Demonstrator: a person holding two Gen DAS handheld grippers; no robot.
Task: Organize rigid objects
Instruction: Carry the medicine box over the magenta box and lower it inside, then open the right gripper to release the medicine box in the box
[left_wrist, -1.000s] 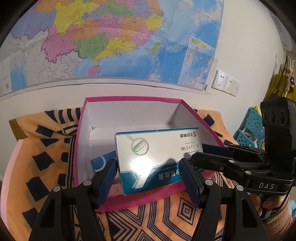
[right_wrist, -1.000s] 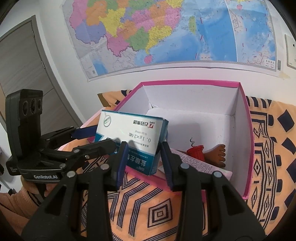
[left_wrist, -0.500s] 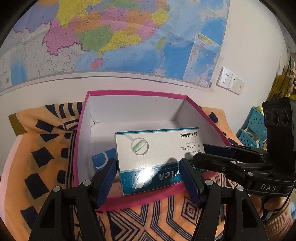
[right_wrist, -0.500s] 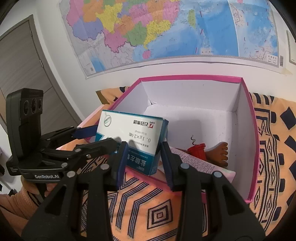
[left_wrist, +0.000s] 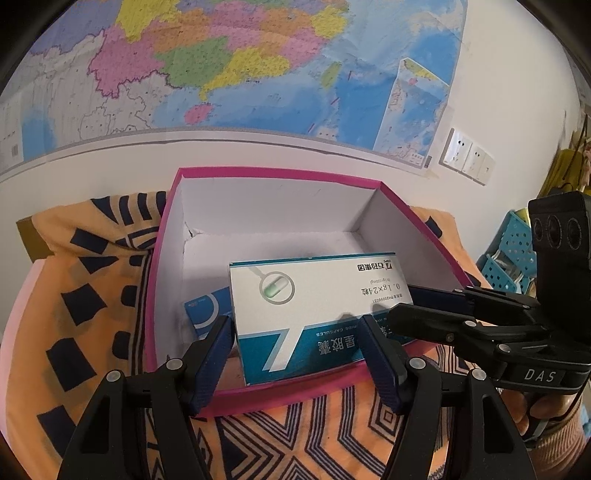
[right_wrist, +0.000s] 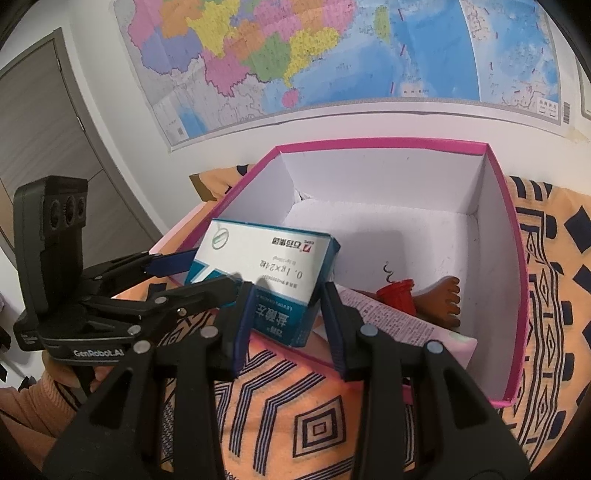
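A: L wrist view?
B: Left tongs (left_wrist: 297, 345) are flanking the medicine carton (left_wrist: 317, 314) over the pink box (left_wrist: 258, 397); contact unclear, can't tell grip.
A: R wrist view?
B: Right tongs (right_wrist: 286, 317) are clamping carton end (right_wrist: 284, 317) at box's near rim (right_wrist: 495, 400).

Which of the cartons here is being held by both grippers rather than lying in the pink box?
The white-and-teal capsule carton, gripped by left gripper and right gripper; the blue carton lies inside.

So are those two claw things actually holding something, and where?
Yes: both hold the medicine box over the pink box. The left gripper clamps its long sides, the right gripper its short end.
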